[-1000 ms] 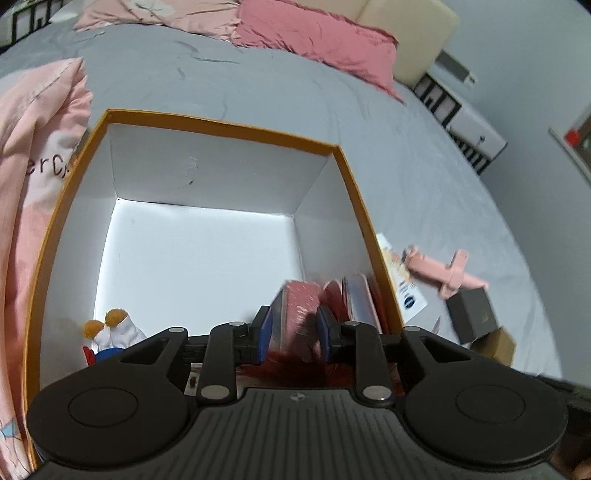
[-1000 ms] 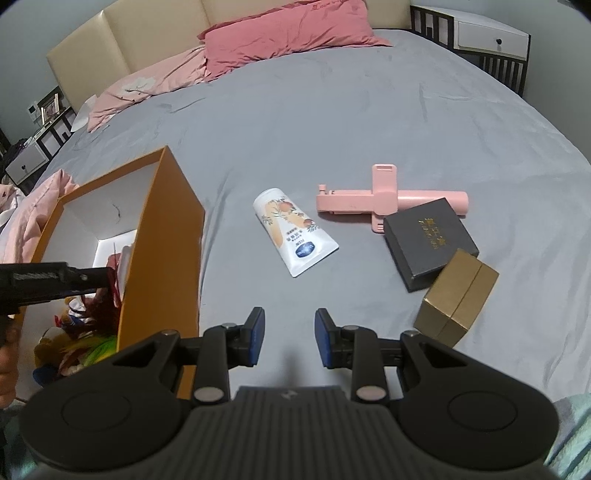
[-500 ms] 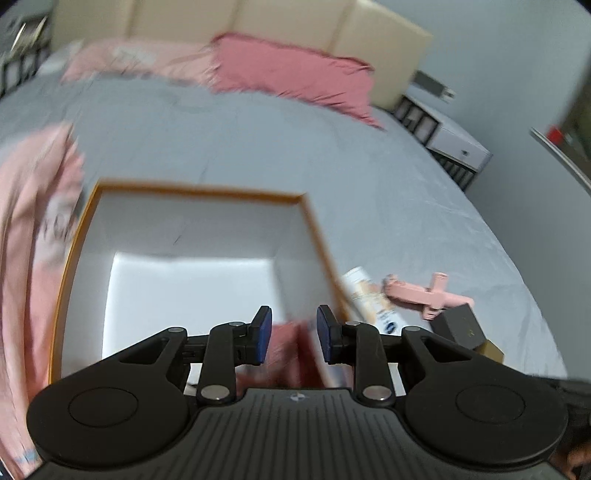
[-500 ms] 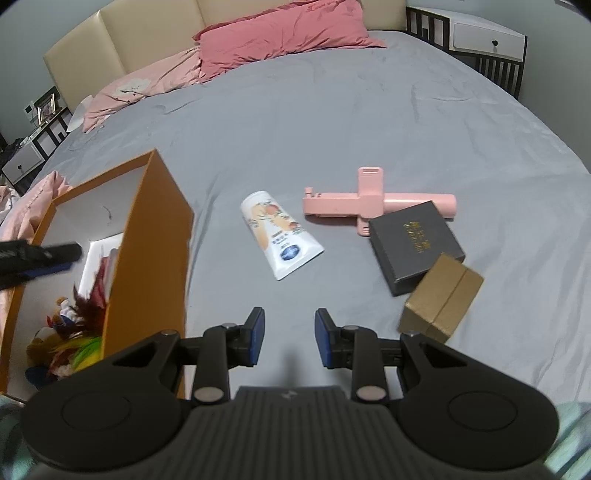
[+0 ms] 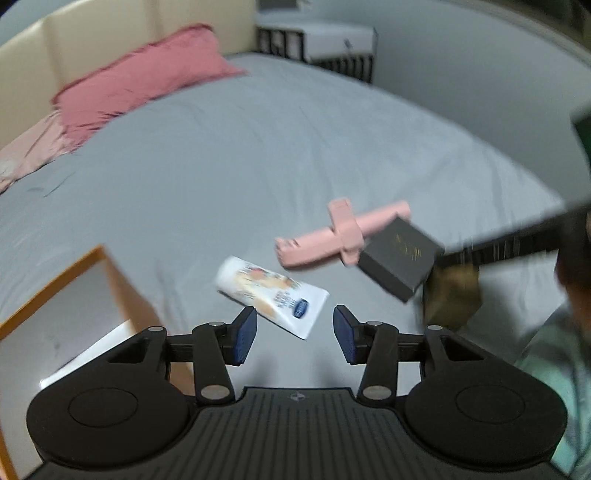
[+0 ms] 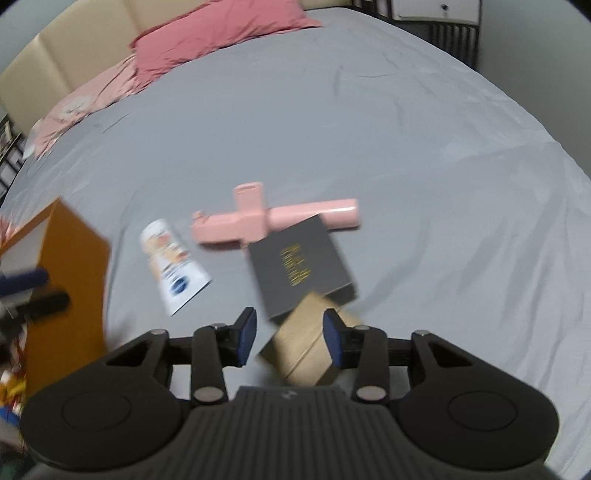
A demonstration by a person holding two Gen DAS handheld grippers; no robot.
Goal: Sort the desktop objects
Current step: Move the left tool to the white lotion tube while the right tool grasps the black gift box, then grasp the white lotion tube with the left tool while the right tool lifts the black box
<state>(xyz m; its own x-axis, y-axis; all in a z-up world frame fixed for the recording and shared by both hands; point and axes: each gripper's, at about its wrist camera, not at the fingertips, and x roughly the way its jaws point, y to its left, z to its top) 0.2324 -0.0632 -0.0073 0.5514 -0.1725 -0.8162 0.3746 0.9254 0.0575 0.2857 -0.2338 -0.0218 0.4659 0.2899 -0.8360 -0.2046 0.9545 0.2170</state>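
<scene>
Left wrist view
- Left gripper [image 5: 294,334]: jaws apart and opening, blue pads clear of everything. The crimped end of the tube shows in the gap, lying on the sheet beyond the tips, not pinched.
- Cream tube [image 5: 271,294]: white with a blue oval mark, flat on the grey bed sheet [image 5: 240,155], slanted, cap end toward the box.
- Orange box [image 5: 70,295]: open, white inside, at the lower left; only one corner is in view.
- Pink holder [image 5: 341,234]: cross-shaped, flat on the sheet beyond the tube, one end meeting the dark box.
- Dark box [image 5: 400,256]: grey-black with gold lettering, its far edge resting on the pink holder.
- Gold box [image 5: 452,295]: blurred, just beside the dark box on the side nearer the foot of the bed.
- Red pillow [image 5: 144,77]: at the head of the bed, against the cream headboard [image 5: 110,40].

Right wrist view
- Right gripper [image 6: 289,336]: jaws apart and opening. The gold box [image 6: 308,343] sits in the gap; I cannot tell whether either pad touches it.
- Dark box [image 6: 299,266]: just beyond the gold box, overlapping it and the pink holder [image 6: 258,219].
- Cream tube [image 6: 171,266]: on the sheet between the pink holder and the orange box [image 6: 66,295].
- Left gripper [image 6: 27,291]: blurred, over the orange box at the left edge.
- Bed sheet [image 6: 369,110]: bare up to the red pillow [image 6: 221,29].
</scene>
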